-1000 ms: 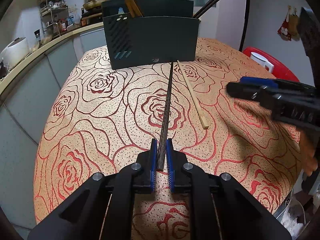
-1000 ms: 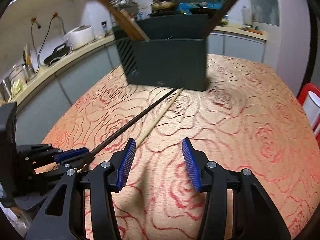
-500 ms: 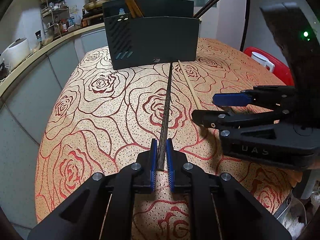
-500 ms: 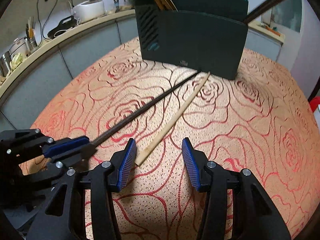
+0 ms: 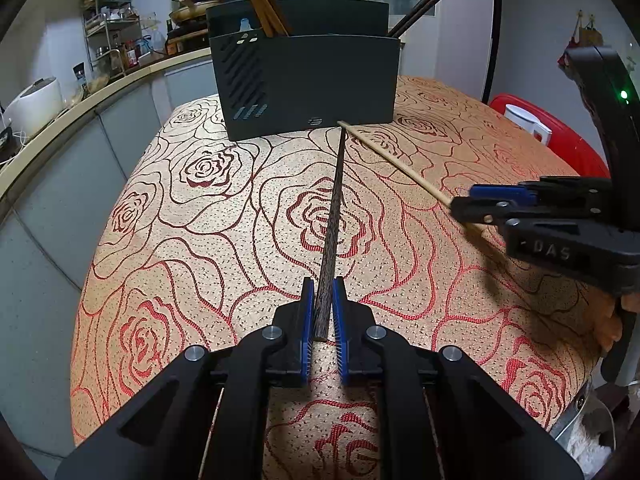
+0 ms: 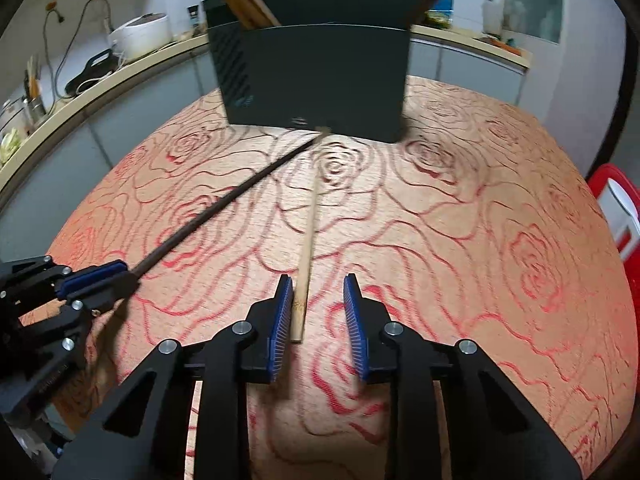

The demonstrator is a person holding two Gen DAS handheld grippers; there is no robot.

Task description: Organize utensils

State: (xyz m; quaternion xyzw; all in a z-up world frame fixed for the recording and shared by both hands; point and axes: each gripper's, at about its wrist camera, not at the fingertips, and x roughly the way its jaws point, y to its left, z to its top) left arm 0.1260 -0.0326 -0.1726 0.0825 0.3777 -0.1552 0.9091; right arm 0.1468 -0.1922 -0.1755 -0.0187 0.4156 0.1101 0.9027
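Rose-patterned tablecloth [image 5: 208, 216] is covering the table | left gripper [image 5: 323, 312] is pinching the thick end of a dark, slim, tapering chopstick [image 5: 334, 208] at frame centre | right gripper [image 6: 316, 312] is standing spread around the butt of a pale wooden chopstick [image 6: 306, 248] | both tips are lying near the dark holder [image 5: 308, 84] at top centre.

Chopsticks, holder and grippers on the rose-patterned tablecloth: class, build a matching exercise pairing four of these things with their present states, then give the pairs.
Things:
1. dark chopstick
2. pale chopstick
3. holder
4. right gripper

States:
A. standing upright, chopsticks inside
B. jaws open
C. lying flat, unclamped
D. clamped in the left gripper

Pairs: 1-D, 2-C, 3-A, 4-B
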